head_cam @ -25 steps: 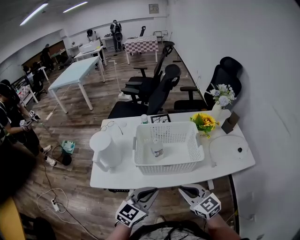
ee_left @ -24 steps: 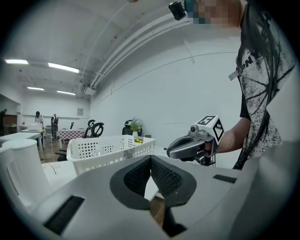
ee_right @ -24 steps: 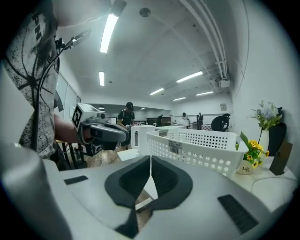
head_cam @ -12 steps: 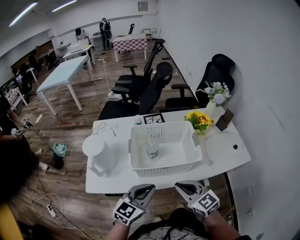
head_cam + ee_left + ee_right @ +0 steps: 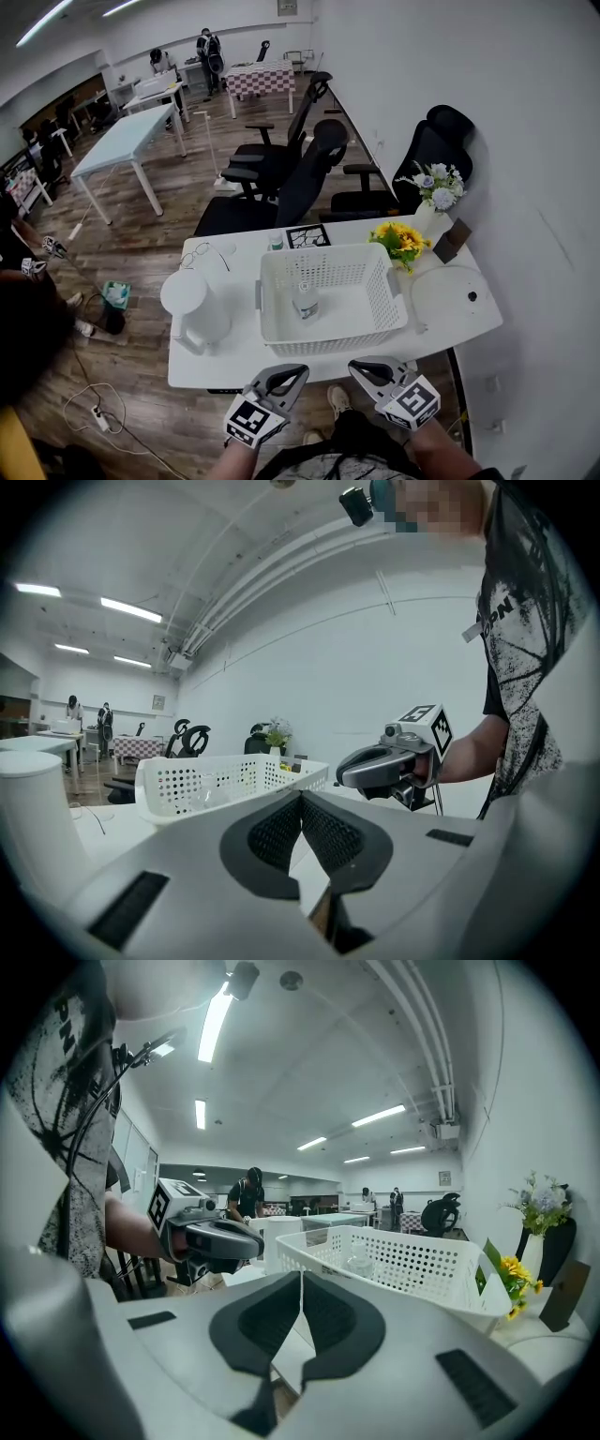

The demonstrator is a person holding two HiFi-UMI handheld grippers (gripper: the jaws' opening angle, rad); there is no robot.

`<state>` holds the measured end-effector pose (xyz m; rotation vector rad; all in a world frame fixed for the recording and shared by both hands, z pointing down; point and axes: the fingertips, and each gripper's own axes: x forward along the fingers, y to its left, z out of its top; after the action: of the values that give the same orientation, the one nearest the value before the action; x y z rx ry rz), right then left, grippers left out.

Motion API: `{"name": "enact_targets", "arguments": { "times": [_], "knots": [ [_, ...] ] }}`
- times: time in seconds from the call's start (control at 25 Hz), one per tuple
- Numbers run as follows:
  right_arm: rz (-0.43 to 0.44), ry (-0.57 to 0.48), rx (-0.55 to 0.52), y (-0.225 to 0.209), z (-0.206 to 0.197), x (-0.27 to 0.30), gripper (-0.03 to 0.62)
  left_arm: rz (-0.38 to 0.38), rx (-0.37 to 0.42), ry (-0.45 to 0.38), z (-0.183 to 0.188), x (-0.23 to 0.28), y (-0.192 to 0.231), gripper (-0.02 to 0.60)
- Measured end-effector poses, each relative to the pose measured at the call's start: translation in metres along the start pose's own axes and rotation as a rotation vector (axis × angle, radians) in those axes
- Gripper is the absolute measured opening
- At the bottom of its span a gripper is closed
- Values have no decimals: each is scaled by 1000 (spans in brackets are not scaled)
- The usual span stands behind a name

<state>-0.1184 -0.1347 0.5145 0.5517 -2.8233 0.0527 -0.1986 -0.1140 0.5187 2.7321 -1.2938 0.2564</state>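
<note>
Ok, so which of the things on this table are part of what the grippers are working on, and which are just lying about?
In hand: left gripper and right gripper, jaws together and empty, at the table edge before the white basket; clear bottle inside it.
Lying about: white jug, sunflowers, vase of pale flowers, round white disc, black office chairs.
</note>
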Motion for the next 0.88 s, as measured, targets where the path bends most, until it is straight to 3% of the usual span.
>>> {"name": "enact_targets", "arguments": {
  "times": [0.4,0.56,0.88],
  "knots": [
    [45,-20,-72,-25,42,20,23,41,-5,0,1,1,22,11],
    [117,-15,-101,-35,69,32,25,67,-5,-15,7,0,30,11],
    [183,110,-196,-66,80,78,28,145,-32,-38,7,-6,51,11]
  ]
}}
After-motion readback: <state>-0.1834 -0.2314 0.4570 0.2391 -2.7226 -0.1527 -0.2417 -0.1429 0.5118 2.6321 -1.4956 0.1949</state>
